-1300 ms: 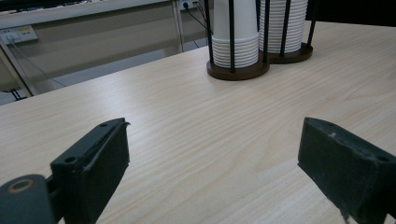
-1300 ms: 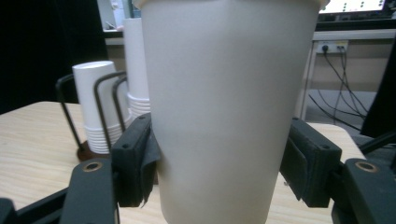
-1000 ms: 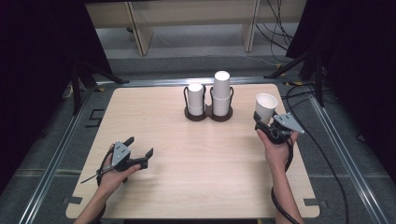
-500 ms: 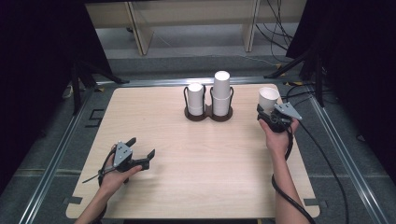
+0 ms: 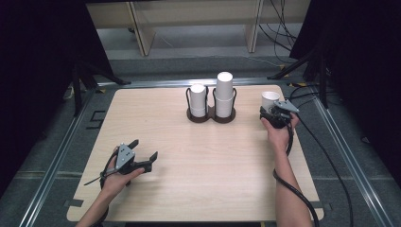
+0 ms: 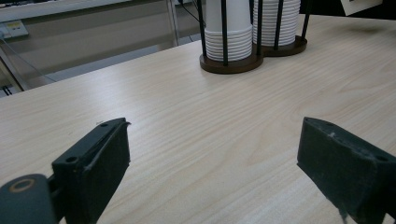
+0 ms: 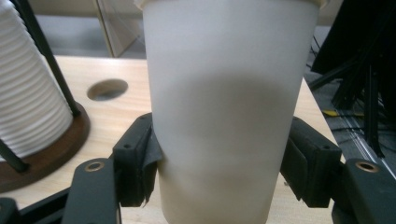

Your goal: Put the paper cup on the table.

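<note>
Cup (image 7: 231, 107) is clamped upright in the right gripper (image 5: 275, 115) near the desk's (image 5: 227, 179) far right edge, not yet released, while the left gripper (image 5: 142, 158) rests open, empty.

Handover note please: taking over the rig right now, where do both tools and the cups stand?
Right tool: shut on a single white cup, upright, mouth up, at the table's far right, right of the holder.
Left tool: open, holding nothing, low over the near left of the table.
Cup holder: far centre, two cup stacks in it, the right one taller.
Done: one cup is gripped, apart from the stacks.
Left: probably set the cup down or hand it on; I cannot tell whether it rests on the table yet.
</note>
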The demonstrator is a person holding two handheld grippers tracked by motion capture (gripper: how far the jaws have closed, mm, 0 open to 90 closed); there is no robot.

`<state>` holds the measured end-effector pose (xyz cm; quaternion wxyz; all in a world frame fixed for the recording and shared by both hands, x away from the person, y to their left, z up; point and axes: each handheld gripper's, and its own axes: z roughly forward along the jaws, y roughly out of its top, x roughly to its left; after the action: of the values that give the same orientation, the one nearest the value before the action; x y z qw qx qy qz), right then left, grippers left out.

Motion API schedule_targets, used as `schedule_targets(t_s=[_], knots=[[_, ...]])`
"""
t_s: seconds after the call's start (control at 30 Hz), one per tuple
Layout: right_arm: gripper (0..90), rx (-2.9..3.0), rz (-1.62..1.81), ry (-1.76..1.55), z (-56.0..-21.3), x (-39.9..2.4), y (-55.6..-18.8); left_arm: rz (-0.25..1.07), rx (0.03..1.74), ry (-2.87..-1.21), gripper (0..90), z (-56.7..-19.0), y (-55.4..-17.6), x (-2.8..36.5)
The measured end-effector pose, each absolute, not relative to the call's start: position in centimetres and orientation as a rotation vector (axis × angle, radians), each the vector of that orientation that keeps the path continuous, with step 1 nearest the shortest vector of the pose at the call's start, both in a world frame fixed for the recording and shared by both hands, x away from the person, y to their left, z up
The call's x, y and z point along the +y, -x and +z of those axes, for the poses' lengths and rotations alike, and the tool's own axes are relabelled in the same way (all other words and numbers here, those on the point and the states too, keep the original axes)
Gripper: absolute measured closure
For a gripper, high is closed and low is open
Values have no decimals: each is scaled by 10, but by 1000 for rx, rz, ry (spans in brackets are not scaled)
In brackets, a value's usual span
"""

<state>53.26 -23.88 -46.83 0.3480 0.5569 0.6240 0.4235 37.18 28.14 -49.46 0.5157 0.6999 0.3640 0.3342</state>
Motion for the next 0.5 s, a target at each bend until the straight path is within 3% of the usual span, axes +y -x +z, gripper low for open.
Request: schedule_targets(t_s=[0.5], knots=[[346,1719,970,-1502,-473,-240,-544,791,862,-1702,90,-494,-370,279]])
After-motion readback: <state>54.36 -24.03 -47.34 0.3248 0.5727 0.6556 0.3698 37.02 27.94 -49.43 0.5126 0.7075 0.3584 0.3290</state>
